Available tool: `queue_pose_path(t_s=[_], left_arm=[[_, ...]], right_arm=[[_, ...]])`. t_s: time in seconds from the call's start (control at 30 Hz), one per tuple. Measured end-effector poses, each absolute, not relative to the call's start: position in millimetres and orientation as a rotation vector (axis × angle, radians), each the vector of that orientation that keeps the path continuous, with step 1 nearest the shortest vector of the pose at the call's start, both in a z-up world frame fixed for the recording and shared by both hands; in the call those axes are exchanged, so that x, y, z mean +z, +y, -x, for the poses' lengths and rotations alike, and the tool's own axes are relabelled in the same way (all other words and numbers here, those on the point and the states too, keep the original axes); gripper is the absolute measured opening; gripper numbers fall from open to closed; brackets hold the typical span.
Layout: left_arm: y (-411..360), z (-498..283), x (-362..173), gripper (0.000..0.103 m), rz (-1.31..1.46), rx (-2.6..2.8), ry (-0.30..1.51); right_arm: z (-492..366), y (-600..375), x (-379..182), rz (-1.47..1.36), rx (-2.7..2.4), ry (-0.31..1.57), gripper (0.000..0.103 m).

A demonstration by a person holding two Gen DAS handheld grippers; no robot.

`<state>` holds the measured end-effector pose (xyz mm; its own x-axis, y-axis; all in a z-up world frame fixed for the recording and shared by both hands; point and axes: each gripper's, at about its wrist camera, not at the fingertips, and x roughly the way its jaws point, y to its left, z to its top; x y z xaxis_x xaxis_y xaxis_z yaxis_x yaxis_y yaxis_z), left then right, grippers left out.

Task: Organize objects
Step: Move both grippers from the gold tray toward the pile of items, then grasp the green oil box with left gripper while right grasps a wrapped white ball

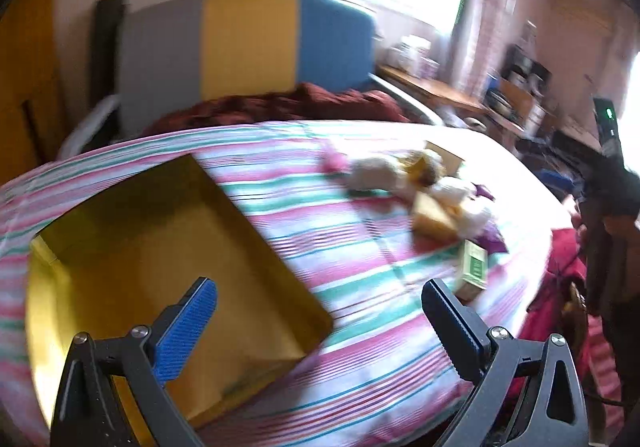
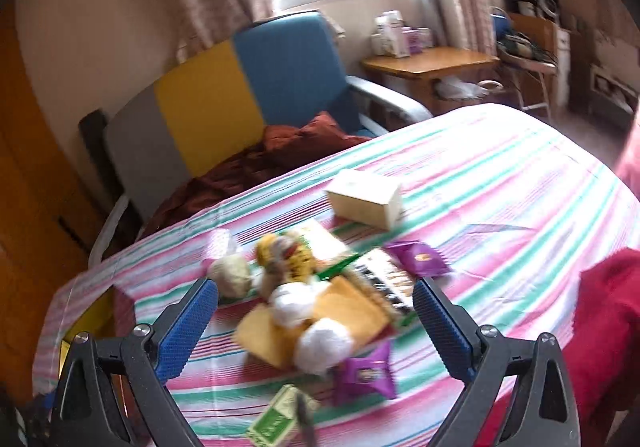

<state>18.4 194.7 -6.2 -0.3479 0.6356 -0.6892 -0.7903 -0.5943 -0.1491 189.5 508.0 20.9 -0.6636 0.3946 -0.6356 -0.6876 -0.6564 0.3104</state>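
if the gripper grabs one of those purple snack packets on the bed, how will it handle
The purple packet looks like a thin crinkled wrapper, so probably light and floppy, likely to crumple when pinched. It lies flat on the soft striped bedsheet, so it shouldn't roll, though its glossy film might slip.

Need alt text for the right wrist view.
The open right gripper hovers over a blurred pile of small objects on a striped bedsheet: purple packets, a cream box, a green box. A colourful headboard stands behind.

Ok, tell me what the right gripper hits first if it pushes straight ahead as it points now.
Probably the heap of small items: the right gripper, jaws open and empty, points at the white fluffy balls lying on yellow packets on the striped bedcover. Blur and fisheye leave depth unclear.
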Motion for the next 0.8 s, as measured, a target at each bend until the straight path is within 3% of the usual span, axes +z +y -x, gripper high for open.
queue_pose_path(t_s=[0.43, 0.53, 0.73, 0.8], left_arm=[[323.8, -74.3, -43.3, 0.100, 0.859, 1.635, 0.580], [346.1, -78.3, -51.3, 0.087, 0.883, 1.602, 0.607], [380.4, -84.9, -74.5, 0.071, 0.935, 1.543, 0.642], [388.5, -87.6, -83.5, 0.051, 0.965, 1.501, 0.643]], right_arm=[[-223.6, 523.1, 14.3, 0.753, 2.282, 0.706, 0.100], [-222.3, 524.2, 9.6, 0.776, 2.286, 0.700, 0.100], [-226.0, 532.0, 5.0, 0.800, 2.268, 0.695, 0.100], [-227.4, 536.5, 1.9, 0.816, 2.250, 0.713, 0.100]])
